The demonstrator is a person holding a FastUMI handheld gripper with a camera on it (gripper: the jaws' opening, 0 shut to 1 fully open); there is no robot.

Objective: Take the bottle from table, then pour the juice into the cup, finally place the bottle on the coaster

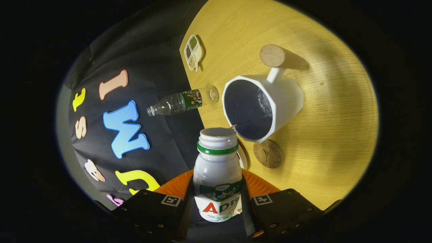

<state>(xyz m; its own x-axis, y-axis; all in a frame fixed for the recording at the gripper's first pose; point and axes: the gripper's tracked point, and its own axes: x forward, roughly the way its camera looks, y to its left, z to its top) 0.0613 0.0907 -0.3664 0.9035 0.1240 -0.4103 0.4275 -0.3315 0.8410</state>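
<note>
We see our tool point(217, 199) clamped on the bottle point(217, 168), both fingers pressing its sides, its mouth just beside the cup point(266, 104), coaster point(267, 154) on the tabletop point(330, 135).

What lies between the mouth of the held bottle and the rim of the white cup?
Nothing. In the gripper view the gripper is shut on the bottle, and its open mouth almost meets the rim of the white cup. The cork coaster lies beside them.
</note>
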